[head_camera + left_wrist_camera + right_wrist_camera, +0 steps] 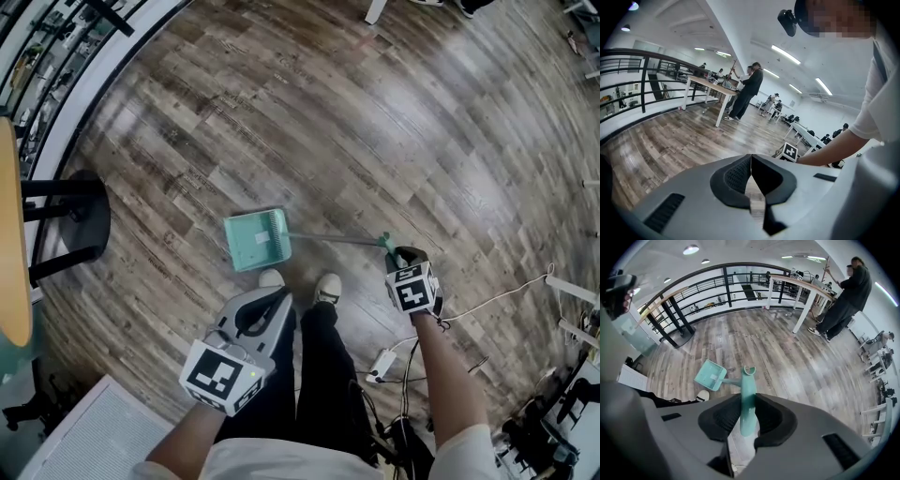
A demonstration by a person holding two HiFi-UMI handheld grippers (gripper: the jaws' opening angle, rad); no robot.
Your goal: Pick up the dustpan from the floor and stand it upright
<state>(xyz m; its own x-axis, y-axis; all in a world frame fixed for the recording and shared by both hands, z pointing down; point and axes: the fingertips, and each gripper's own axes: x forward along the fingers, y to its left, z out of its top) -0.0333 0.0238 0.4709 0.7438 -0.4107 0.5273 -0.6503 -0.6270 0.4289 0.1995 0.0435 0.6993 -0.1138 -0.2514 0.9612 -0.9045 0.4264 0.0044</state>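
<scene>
The dustpan is teal, with a long thin handle. Its pan (258, 239) sits low over the wooden floor just ahead of the person's shoes (327, 286), and the pole slants up to the right. My right gripper (398, 255) is shut on the teal grip end of the handle (748, 399), which sticks out between the jaws, with the pan (710, 375) below and beyond it. Whether the pan touches the floor I cannot tell. My left gripper (278, 298) hangs over the person's legs with its jaws together and nothing between them; its tips (751, 159) meet.
A black stool base (70, 220) and a round wooden tabletop edge (11, 234) stand at the left by a curved railing (56, 56). A white mat (84, 431) lies at lower left. A power strip with cables (382, 366) lies at lower right. People (843, 291) stand by a table far off.
</scene>
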